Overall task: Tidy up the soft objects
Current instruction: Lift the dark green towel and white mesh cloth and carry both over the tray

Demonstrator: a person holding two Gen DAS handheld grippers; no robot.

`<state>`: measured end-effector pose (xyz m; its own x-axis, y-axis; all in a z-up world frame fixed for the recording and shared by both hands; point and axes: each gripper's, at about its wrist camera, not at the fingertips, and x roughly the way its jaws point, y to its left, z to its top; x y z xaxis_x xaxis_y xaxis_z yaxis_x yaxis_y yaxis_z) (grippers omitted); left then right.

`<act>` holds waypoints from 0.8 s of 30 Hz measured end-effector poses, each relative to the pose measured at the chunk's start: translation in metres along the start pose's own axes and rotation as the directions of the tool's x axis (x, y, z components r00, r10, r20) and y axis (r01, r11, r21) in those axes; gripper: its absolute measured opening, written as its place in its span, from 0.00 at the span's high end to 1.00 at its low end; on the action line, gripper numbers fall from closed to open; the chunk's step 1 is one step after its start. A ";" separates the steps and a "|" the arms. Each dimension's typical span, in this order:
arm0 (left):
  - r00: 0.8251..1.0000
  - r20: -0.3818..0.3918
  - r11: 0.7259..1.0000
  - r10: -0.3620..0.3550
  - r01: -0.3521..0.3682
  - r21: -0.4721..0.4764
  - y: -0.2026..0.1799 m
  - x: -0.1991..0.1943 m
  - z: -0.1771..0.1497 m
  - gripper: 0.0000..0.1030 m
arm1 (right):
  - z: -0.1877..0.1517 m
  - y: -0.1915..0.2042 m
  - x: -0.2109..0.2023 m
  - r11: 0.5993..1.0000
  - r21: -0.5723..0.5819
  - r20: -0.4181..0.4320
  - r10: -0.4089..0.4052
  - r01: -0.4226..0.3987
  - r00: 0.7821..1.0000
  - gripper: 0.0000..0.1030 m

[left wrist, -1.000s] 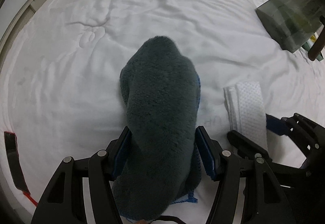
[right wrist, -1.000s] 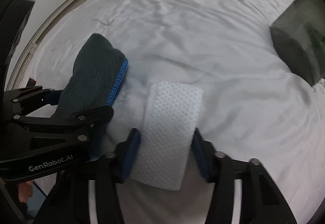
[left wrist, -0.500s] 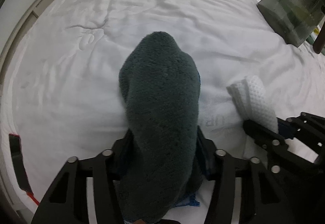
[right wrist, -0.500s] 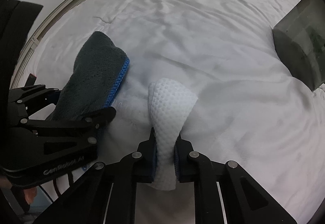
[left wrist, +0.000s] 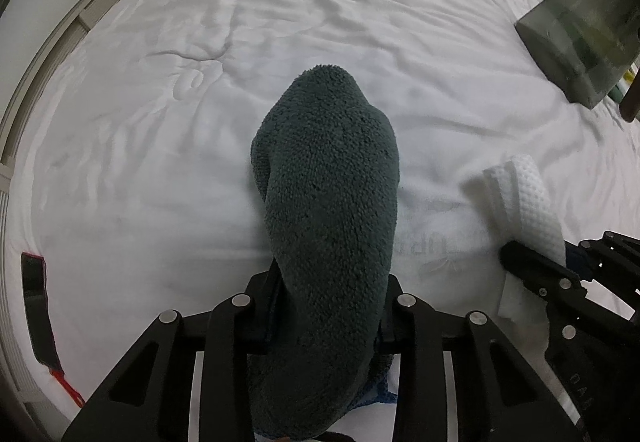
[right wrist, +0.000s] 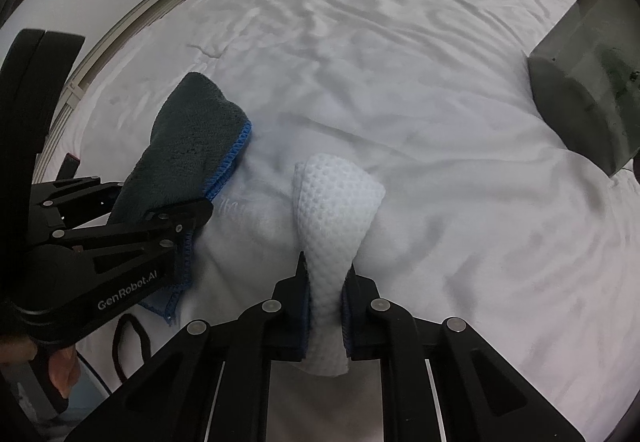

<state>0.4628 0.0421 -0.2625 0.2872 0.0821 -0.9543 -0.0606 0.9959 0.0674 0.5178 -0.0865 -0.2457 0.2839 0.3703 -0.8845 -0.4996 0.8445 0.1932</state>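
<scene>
Grey towel (left wrist: 328, 209), fluffy and blue-edged, bunched on the white bedspread (left wrist: 280, 21), near end between the fingers of the left gripper (left wrist: 330, 298); jaws narrowing on it, pads pressing its sides. White waffle cloth (right wrist: 334, 209) just right of it, pinched at its near end by the right gripper (right wrist: 326, 294), jaws nearly together, far end fanning out on the bed. Dark translucent box (right wrist: 588, 101) far right, well apart from both. Black strap (left wrist: 36, 306) at near left edge
</scene>
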 end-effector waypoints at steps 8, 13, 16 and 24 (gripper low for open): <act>1.000 0.012 1.000 -0.004 0.005 -0.030 -0.001 -0.012 0.005 0.73 | -0.001 -0.010 -0.023 1.000 0.010 0.033 -0.019 0.019 0.999 0.89; 1.000 0.022 1.000 -0.008 0.009 -0.030 -0.010 -0.022 0.008 0.73 | -0.001 -0.013 -0.042 1.000 0.001 0.048 -0.020 0.020 0.999 0.89; 1.000 0.028 1.000 -0.009 0.010 -0.027 -0.019 -0.031 0.010 0.73 | -0.001 -0.014 -0.053 1.000 -0.003 0.056 -0.020 0.021 0.998 0.89; 0.999 0.045 0.999 -0.025 0.026 -0.024 -0.051 -0.062 0.014 0.73 | -0.005 -0.026 -0.088 1.000 -0.011 0.074 -0.016 0.017 0.997 0.89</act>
<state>0.4612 -0.0128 -0.2032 0.3317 0.0591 -0.9415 -0.0765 0.9964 0.0356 0.5016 -0.1427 -0.1751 0.3520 0.3841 -0.8536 -0.5034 0.8465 0.1734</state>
